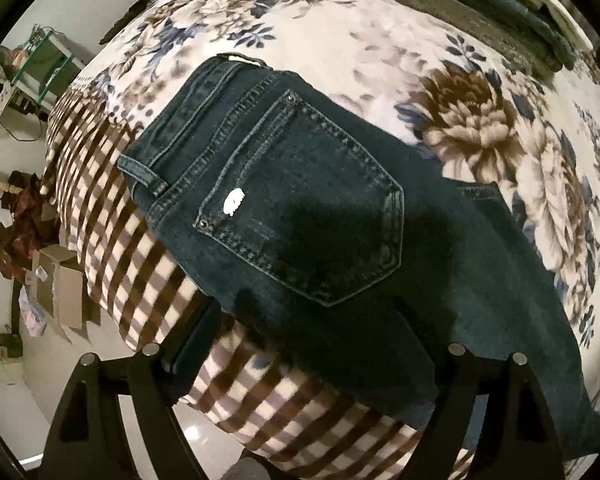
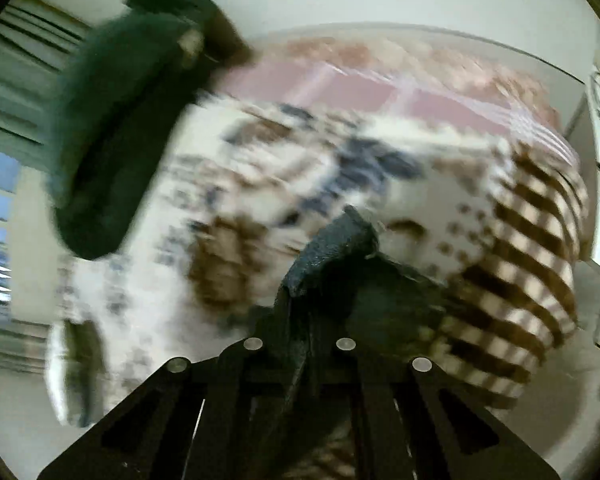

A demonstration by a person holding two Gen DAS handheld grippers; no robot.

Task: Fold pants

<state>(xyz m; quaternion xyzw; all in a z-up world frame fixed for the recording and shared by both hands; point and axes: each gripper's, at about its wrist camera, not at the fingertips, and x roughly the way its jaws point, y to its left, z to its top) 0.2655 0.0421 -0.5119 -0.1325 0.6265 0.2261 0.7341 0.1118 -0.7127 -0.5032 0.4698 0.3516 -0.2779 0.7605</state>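
Dark blue jeans (image 1: 300, 208) lie on a floral blanket (image 1: 480, 128), waistband at the upper left, back pocket up, near the bed's checked edge. My left gripper (image 1: 300, 320) hangs open above the seat of the jeans, fingers (image 1: 196, 344) spread wide and holding nothing. In the blurred right wrist view, my right gripper (image 2: 300, 312) is shut on a fold of the jeans (image 2: 332, 248) and holds it lifted above the bed.
The bed's checked side (image 1: 132, 264) drops to a pale floor with cardboard boxes (image 1: 60, 288) and red cloth at left. Folded dark clothes (image 1: 500, 12) lie at the far right of the bed. A dark garment pile (image 2: 112, 128) sits at upper left in the right view.
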